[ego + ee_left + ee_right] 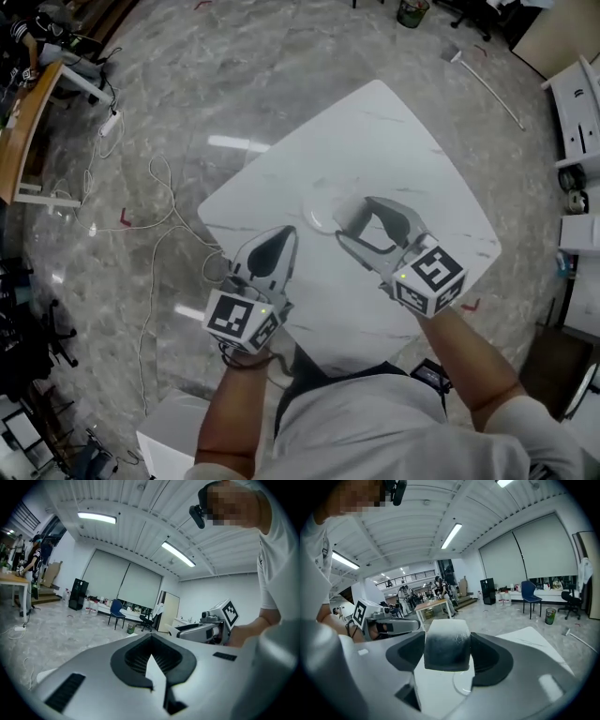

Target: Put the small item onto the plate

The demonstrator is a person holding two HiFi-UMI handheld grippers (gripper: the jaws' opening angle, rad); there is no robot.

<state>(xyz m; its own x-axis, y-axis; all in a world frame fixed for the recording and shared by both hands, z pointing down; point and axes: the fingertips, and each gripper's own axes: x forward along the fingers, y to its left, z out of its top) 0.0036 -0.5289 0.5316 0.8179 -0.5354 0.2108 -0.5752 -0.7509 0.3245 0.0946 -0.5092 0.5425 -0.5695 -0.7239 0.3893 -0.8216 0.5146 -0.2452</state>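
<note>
The small item, a pale block that darkens toward its base, is clamped between the jaws of my right gripper. In the head view the item hangs at the near right edge of the clear round plate on the white table. The right gripper view shows the plate just below the item. My left gripper hovers at the table's near left side, shut with nothing in it. In the left gripper view its dark pads meet at the tips.
Cables trail over the marble floor left of the table. A wooden desk stands far left, white shelving far right, and a bin at the top. The table's corner points away from me.
</note>
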